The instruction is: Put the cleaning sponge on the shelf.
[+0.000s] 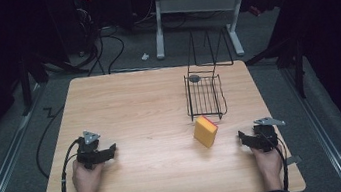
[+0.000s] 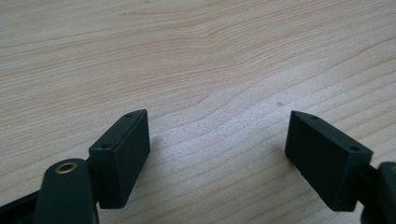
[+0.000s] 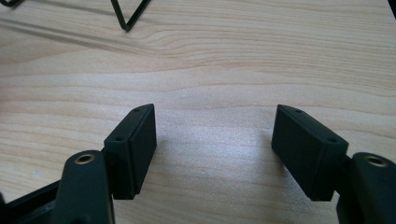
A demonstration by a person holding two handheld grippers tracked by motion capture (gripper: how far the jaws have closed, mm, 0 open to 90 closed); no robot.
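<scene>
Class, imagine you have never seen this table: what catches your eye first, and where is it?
The bright yellow sponge block with a red edge stands out, right of the wooden table's middle. Just behind it sits a black wire basket. Two black grippers, left and right, rest open near the front corners.

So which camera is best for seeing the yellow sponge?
The high view. There the yellow sponge sits whole on the table, just in front of the wire basket, with a red strip on its far edge. The two gripper views look along open jaws at bare wood; the right one also catches a bit of black wire.
</scene>
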